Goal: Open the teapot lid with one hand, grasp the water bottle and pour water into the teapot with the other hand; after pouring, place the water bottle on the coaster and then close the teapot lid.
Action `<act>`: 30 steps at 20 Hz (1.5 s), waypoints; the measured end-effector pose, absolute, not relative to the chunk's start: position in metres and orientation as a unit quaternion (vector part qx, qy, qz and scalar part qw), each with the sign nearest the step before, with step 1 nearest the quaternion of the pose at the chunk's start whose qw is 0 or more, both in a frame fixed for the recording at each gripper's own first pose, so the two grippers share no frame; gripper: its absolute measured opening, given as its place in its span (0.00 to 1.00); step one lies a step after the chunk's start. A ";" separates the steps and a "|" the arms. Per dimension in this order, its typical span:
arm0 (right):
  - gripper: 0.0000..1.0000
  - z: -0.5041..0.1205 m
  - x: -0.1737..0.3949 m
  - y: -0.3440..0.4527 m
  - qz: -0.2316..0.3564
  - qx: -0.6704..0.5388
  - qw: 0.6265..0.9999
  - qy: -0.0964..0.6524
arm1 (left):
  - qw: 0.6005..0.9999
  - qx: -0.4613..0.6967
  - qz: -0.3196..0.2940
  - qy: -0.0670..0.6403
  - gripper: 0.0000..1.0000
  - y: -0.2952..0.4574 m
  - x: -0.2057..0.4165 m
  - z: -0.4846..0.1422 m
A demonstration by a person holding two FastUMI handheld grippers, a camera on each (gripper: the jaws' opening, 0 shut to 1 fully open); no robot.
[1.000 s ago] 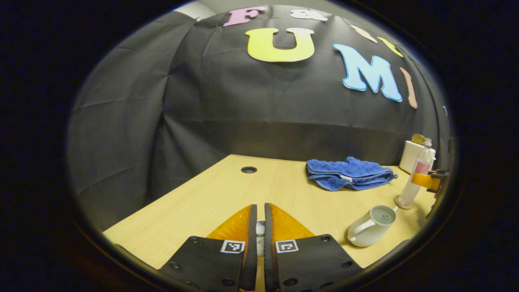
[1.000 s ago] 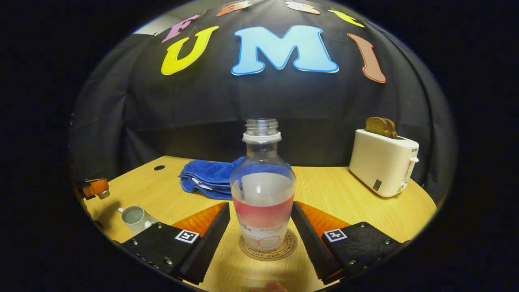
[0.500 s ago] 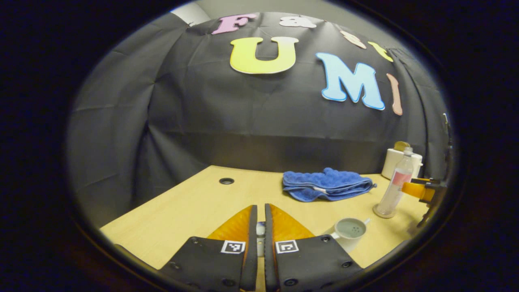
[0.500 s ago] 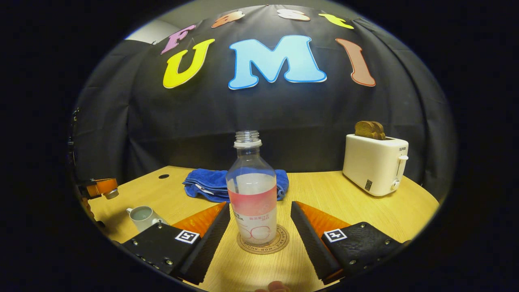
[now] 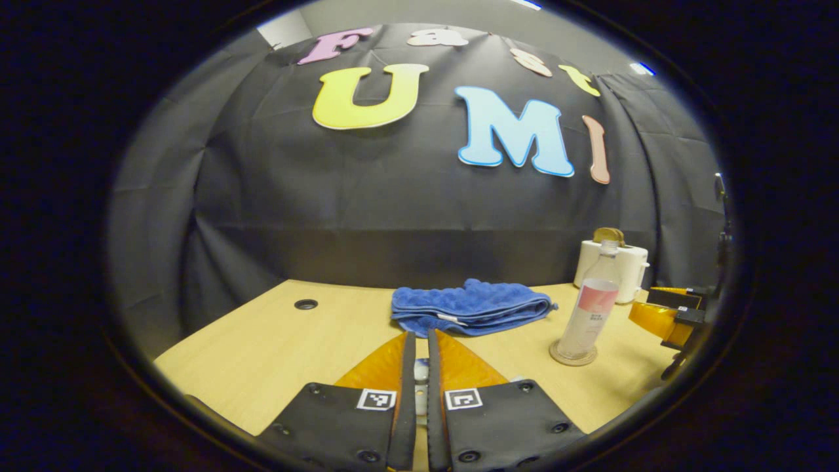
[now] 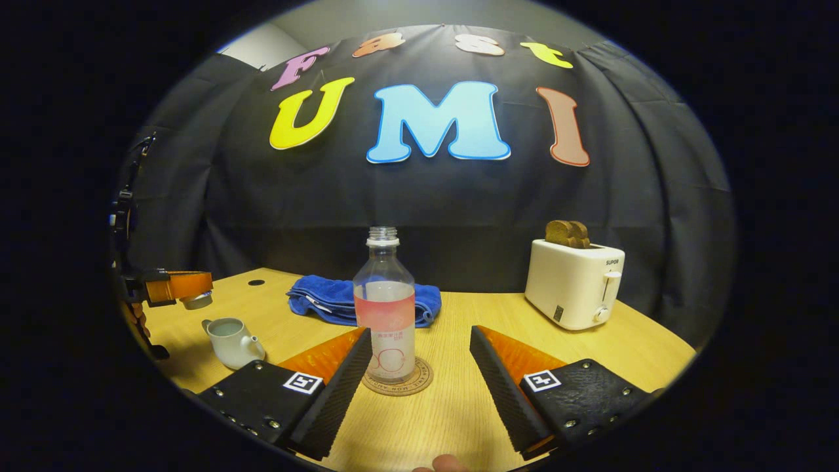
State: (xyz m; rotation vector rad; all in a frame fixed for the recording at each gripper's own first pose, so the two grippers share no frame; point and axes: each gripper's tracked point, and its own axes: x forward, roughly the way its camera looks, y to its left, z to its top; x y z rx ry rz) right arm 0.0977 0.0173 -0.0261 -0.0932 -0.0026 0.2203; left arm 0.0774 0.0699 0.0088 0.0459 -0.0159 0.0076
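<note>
Your water bottle [image 6: 385,308] stands upright on the round coaster [image 6: 398,383], cap off, with liquid up to about the top of its pink label. In the left gripper view the same bottle [image 5: 589,311] sits on the coaster [image 5: 573,354] at the right of the table, in front of the white toaster.

Your right gripper [image 6: 415,377] is spread wide with nothing in it. The bottle stands just beyond its fingertips and closer to the left finger; whether that finger touches the bottle cannot be told. In the left gripper view this gripper [image 5: 665,316] shows at the far right edge, near the bottle.

The teapot [image 6: 231,339] sits open on the table to the left of the bottle, well apart from it, its spout turned toward the bottle's side and liquid visible inside.

Your left gripper [image 5: 417,377] is pinched almost closed on the knob of the teapot lid [image 5: 420,372], a small pale piece seen in the narrow slot between the fingers. In the right gripper view that gripper [image 6: 185,290] hangs above and a little left of the open teapot, with the lid [image 6: 196,301] under its tips, clear of the pot.

Behind the bottle lies a folded blue towel [image 6: 335,299]. The toaster [image 6: 575,283] stands at the right with two slices of toast [image 6: 567,233] sticking up from its slots. All of it rests on the light wooden table [image 6: 623,347].
</note>
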 end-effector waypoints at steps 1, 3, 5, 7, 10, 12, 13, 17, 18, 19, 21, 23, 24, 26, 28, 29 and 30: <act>0.96 -0.024 0.096 0.015 0.106 -0.052 0.993 -0.005 | 1.000 0.027 -0.004 -0.009 0.13 0.061 0.079 0.009; 0.96 -0.022 0.094 0.013 0.103 -0.056 0.993 -0.010 | 0.999 0.034 -0.016 -0.008 0.13 0.046 0.083 0.007; 0.96 -0.021 0.092 0.014 0.105 -0.051 0.993 -0.011 | 0.999 0.042 -0.022 0.000 0.14 0.035 0.086 -0.001; 0.96 -0.019 0.091 0.014 0.108 -0.042 0.993 -0.012 | 0.998 0.050 -0.025 0.008 0.14 0.028 0.088 -0.006; 0.96 -0.018 0.092 0.010 0.104 -0.038 0.994 -0.013 | 0.998 0.050 -0.026 0.014 0.14 0.027 0.092 -0.013; 0.96 -0.016 0.091 0.008 0.102 -0.035 0.994 -0.015 | 0.998 0.047 -0.023 0.019 0.13 0.027 0.092 -0.017; 0.96 -0.016 0.091 0.009 0.103 -0.033 0.994 -0.015 | 0.998 0.049 -0.021 0.023 0.13 0.029 0.094 -0.021; 0.96 -0.018 0.092 0.009 0.105 -0.030 0.994 -0.012 | 0.998 0.050 -0.015 0.025 0.14 0.032 0.095 -0.023; 0.96 -0.019 0.092 0.009 0.105 -0.029 0.994 -0.011 | 0.998 0.049 -0.013 0.025 0.14 0.032 0.096 -0.024; 0.96 -0.019 0.092 0.010 0.107 -0.029 0.994 -0.010 | 0.998 0.049 -0.011 0.027 0.14 0.034 0.096 -0.026; 0.96 -0.020 0.092 0.011 0.107 -0.031 0.994 -0.010 | 0.998 0.049 -0.010 0.026 0.14 0.034 0.096 -0.026; 0.96 -0.020 0.093 0.010 0.105 -0.034 0.994 -0.009 | 0.998 0.048 -0.010 0.025 0.14 0.033 0.095 -0.026; 0.96 -0.020 0.092 0.011 0.106 -0.034 0.994 -0.009 | 0.998 0.049 -0.010 0.026 0.18 0.034 0.096 -0.026; 0.96 -0.021 0.093 0.011 0.106 -0.033 0.994 -0.008 | 0.998 0.048 -0.010 0.025 0.22 0.032 0.094 -0.025; 0.96 -0.021 0.093 0.011 0.105 -0.033 0.994 -0.008 | 0.999 0.047 -0.008 0.019 0.22 0.033 0.093 -0.022; 0.96 -0.021 0.092 0.010 0.104 -0.034 0.994 -0.008 | 0.999 0.043 -0.009 0.016 0.22 0.034 0.093 -0.022; 0.96 -0.021 0.092 0.010 0.102 -0.036 0.994 -0.009 | 0.999 0.038 -0.011 0.015 0.22 0.033 0.091 -0.021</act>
